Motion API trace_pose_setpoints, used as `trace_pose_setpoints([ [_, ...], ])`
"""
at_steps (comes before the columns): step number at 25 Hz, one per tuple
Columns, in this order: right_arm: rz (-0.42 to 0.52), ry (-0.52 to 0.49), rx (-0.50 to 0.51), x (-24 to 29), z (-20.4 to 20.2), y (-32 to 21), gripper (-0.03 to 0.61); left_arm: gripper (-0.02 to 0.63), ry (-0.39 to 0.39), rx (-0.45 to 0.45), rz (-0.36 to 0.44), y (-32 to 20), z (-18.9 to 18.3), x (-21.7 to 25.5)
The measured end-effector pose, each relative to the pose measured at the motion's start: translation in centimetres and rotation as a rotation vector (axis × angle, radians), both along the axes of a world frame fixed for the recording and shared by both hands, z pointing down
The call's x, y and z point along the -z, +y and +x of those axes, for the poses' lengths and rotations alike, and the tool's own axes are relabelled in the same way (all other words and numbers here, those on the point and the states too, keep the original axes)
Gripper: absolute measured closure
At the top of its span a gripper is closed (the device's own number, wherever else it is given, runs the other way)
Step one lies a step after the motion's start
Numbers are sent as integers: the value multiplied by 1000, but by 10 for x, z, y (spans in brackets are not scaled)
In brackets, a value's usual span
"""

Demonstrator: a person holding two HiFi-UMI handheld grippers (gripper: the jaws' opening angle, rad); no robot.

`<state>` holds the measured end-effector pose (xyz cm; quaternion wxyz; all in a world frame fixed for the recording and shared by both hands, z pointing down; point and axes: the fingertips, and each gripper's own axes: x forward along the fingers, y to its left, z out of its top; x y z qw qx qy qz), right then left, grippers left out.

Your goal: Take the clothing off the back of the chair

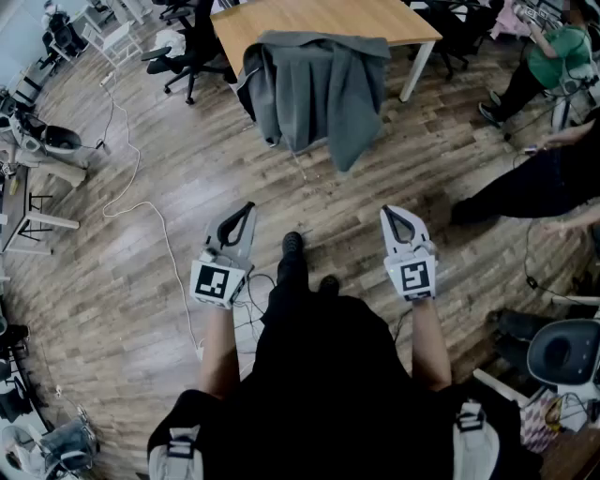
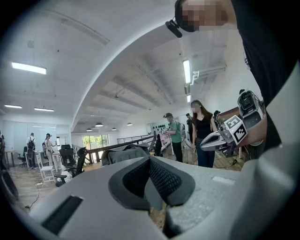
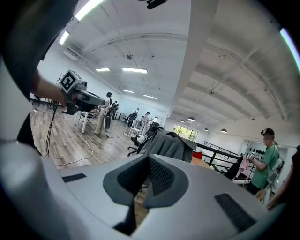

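Here: one grey jacket (image 1: pixel 323 84), one wooden table (image 1: pixel 319 17), two closed grippers (image 1: pixel 246 210) (image 1: pixel 392 213).

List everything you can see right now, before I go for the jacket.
jacket: one, grey, draped over its hidden chair, before the table
table: one, light wood, white legs, top centre
office chairs: at least two, black, left of the table
cable: one, white, on the floor, left
bystander in green: one, top right
bystander in black: one, right edge
left gripper: one, grey, shut, empty, lower left
right gripper: one, grey, shut, empty, lower right
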<state>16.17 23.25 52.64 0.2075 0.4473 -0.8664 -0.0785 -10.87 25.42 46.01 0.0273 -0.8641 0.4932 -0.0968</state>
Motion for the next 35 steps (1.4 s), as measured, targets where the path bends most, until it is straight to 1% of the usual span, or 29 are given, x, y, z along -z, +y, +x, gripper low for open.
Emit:
trace_pose_setpoints([
  [5, 3, -11, -4, 2, -1, 3, 581, 611, 1, 5, 4, 4, -4, 0],
  [13, -6, -18, -6, -3, 4, 7, 581, 612, 5, 10, -13, 6, -1, -5],
  [20, -21, -23, -12, -10, 5, -9, 581, 611, 1, 15, -18, -9, -6, -7],
  [27, -31, -11, -47, -9, 2, -56, 580, 612, 9, 14, -30, -58, -16, -9],
  [35, -23, -1, -98, -4, 9, -129, 580, 612, 12, -43, -29, -149, -9, -3],
])
